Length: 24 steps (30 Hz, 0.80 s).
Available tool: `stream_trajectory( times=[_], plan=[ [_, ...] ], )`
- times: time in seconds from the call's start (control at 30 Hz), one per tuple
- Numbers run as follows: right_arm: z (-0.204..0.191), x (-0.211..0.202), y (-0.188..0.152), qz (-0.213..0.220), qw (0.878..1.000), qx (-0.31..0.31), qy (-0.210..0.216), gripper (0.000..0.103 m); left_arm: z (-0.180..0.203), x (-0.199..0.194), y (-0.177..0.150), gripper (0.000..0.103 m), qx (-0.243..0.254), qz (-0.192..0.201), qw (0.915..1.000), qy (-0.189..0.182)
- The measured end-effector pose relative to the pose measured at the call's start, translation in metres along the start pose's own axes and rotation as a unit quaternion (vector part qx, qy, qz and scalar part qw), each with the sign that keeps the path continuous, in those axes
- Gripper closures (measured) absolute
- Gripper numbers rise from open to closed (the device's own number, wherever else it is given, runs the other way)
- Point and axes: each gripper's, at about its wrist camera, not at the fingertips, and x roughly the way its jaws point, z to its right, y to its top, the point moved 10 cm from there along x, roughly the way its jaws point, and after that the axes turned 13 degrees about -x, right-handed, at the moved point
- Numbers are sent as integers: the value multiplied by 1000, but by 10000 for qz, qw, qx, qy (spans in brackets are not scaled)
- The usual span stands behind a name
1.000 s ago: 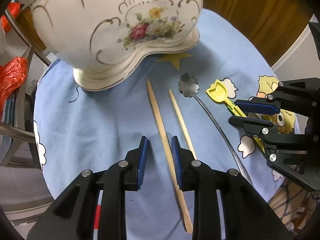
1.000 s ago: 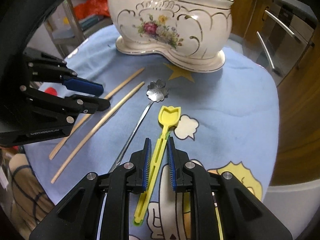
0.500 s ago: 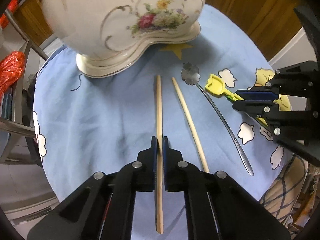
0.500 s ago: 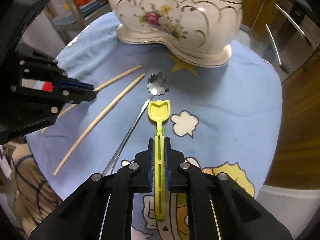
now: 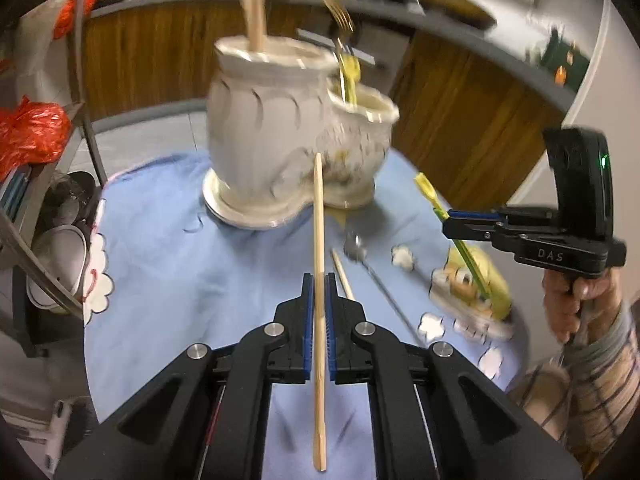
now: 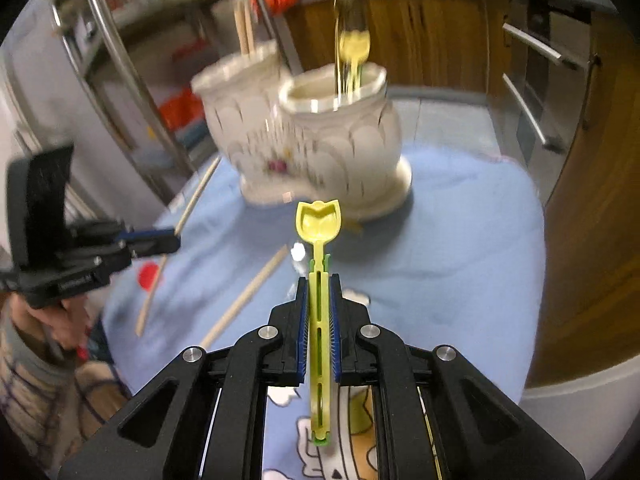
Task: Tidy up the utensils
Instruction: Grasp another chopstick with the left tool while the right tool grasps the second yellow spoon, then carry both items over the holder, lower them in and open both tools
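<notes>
So the big thing here is the table (image 5: 168,248) with its blue cartoon cloth, round-ish, dropping off right behind both sets of fingers and off to either side, so there's open room in the middle but not much margin at the edges. Dead ahead of both grippers sits the white two-part ceramic holder (image 5: 280,128), a taller pot and a lower pot joined together; the taller one already has wooden sticks standing in it, the lower one has a fork and something yellow. The left gripper (image 5: 319,312) has its fingers clamped on a wooden chopstick (image 5: 318,216), which runs straight out along the fingers, its far tip pointing right at the holder, tail sticking out behind the fingers toward the camera. From the right view, the right gripper (image 6: 319,320) is pinched tight on the handle of a yellow plastic spoon (image 6: 319,224), bowl end forward past the fingertips, aimed at the lower pot, which looks like the nearer one for that hand. Both things look lifted clear of the cloth. Still lying on the table ahead of the fingers: a second chopstick (image 5: 342,274) just right of the left fingers, and a metal spoon (image 5: 376,280) beyond that. My guess is each piece needs tipping upright over its pot's rim, and the long stick is the one likely to clip the rim on the way. Frames are pretty blurry, so the fine gaps are hard to call.
</notes>
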Motion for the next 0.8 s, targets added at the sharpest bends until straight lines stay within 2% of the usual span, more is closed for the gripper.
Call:
stream_trajectory(
  times=[0.1,0.3,0.47,0.63,0.8],
  plan=[
    [7,-15,19,598,9979,229,45,93,5,-17,9,98,-92,477,9986,-229],
    [12,-23,45,1289,9909,381,-11,93,18,-34,30,98,-21,1182,9913,-576],
    [19,-9,54,1465,9878,522,30,93,26,-39,47,98,31,1404,9880,-640],
    [19,-9,62,1677,9843,551,32,93,27,-46,58,98,95,1703,9839,-543],
    [30,-19,80,2060,9761,695,-40,93,26,-56,77,98,108,2155,9755,-428]
  ],
)
